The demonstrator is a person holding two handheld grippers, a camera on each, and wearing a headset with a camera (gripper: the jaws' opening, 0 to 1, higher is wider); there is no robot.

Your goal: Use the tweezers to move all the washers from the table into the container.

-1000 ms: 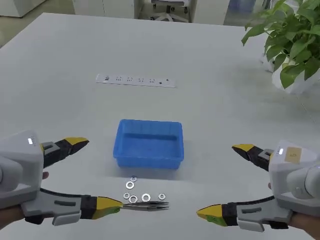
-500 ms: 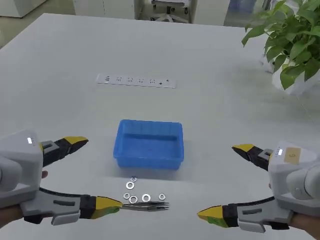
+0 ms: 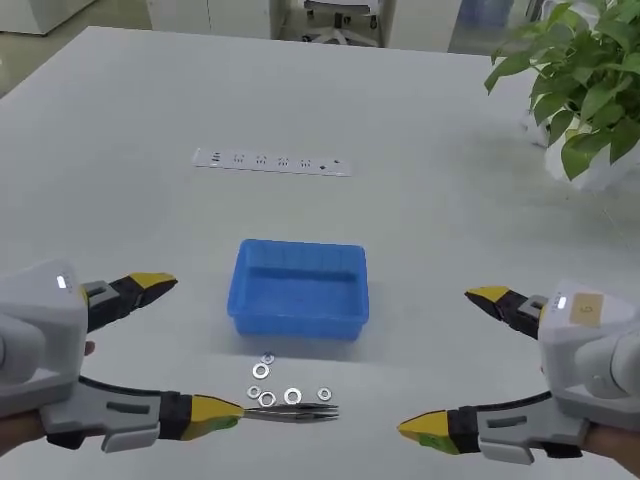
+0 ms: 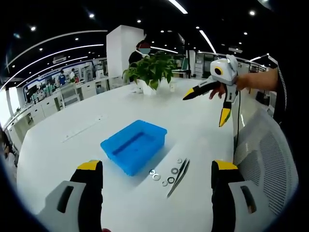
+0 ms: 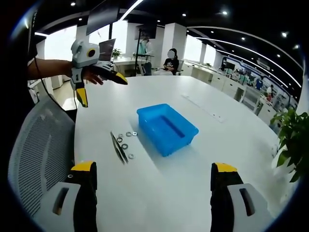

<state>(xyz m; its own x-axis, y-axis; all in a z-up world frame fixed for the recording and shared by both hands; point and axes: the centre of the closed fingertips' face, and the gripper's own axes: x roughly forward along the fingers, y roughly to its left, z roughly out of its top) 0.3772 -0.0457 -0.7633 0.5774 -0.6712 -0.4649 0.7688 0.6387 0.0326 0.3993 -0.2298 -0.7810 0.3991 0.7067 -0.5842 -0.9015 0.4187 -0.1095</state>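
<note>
I hold my left tongs (image 3: 207, 347) and right tongs (image 3: 434, 362) over the near edge of a large white table (image 3: 420, 150), one at each side of the work. Both have their yellow-tipped jaws spread wide and grip nothing. A shallow blue container (image 3: 295, 322) sits between them on the table, a little in from the near edge, and its floor looks bare. The washers (image 3: 267, 398), a handful of small silvery rings, lie loose on the table between the container's front wall and the near edge, close together but mostly apart from one another. The tweezers (image 3: 295, 411) lie flat just beside the washers on the side towards the near edge, running roughly along that edge. In the head view the tip of my left tongs' lower jaw lines up with the left end of the tweezers; in the left gripper view the tweezers lie out ahead of the jaws and apart from them. A white power strip (image 3: 272, 162) lies well beyond the container, towards the middle of the table. A leafy green plant (image 3: 590, 90) stands at the far right corner. In the right gripper view a grey mesh chair back (image 5: 38, 145) stands by the table edge.
</note>
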